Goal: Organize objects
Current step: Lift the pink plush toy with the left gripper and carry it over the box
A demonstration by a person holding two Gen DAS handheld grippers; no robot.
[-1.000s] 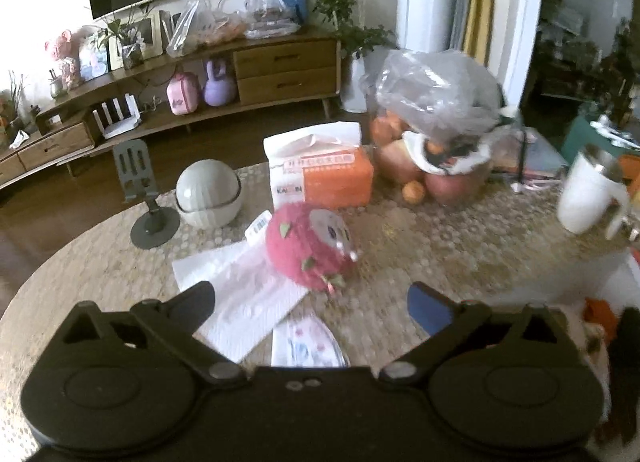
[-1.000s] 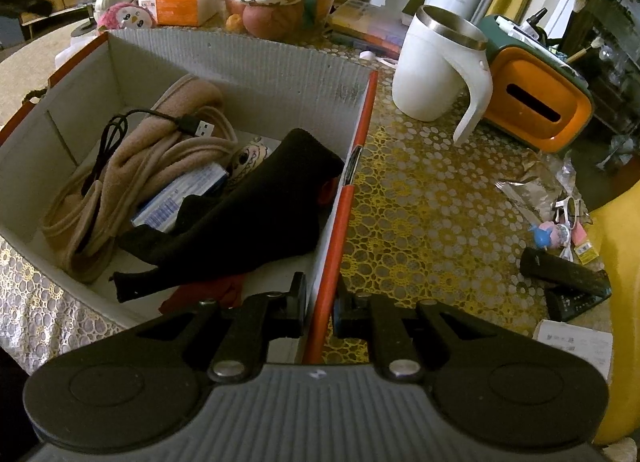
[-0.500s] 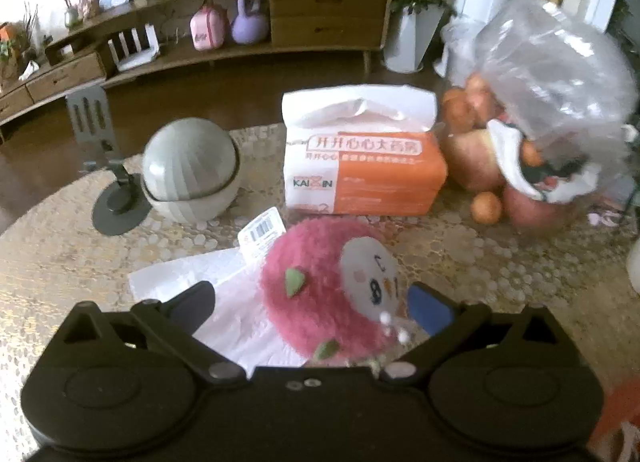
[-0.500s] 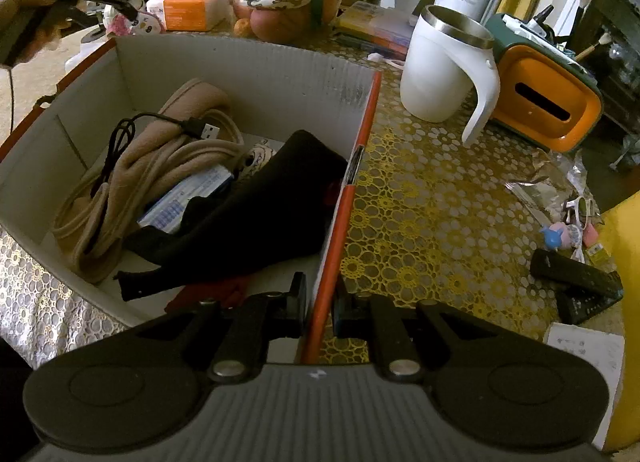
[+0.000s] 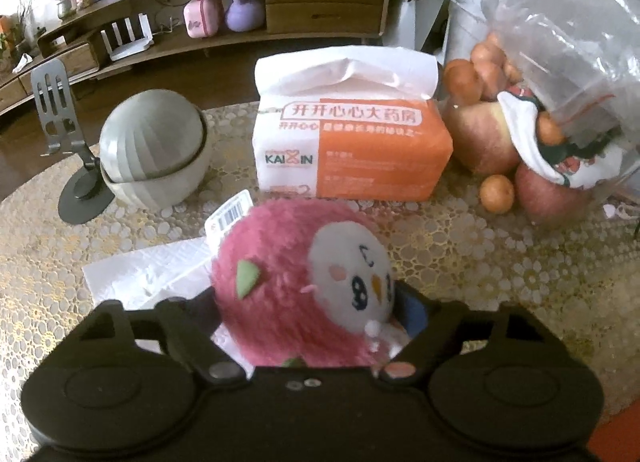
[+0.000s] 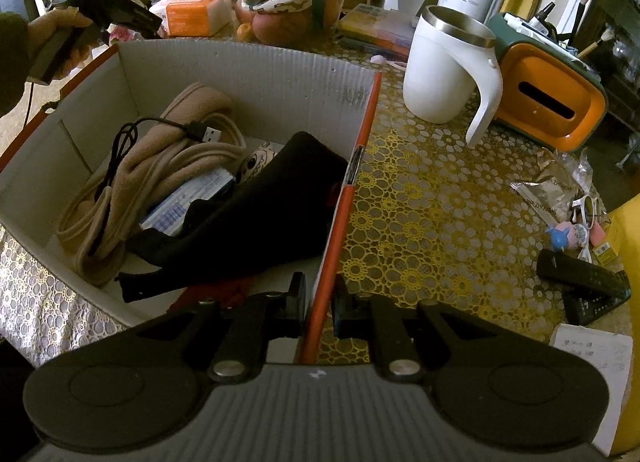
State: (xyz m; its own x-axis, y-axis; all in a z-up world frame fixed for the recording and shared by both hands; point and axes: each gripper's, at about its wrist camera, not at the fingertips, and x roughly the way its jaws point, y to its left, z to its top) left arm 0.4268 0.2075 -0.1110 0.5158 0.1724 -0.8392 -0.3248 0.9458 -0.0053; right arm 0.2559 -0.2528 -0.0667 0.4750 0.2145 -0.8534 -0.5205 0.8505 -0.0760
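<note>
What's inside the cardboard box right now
In the cardboard box: a beige cable bundle, a black USB cable, a blue-and-white packet and a black cloth. The cloth hides most of something red and a printed item.

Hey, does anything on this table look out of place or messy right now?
Yes. Loose oranges and apples have spilled from the clear plastic bag onto the lace tablecloth, and a crumpled foil wrapper lies beside the black remotes.

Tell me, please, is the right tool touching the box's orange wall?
Touching: the right wrist view shows the right tool shut on the box wall, fingers pressed to both faces.
</note>
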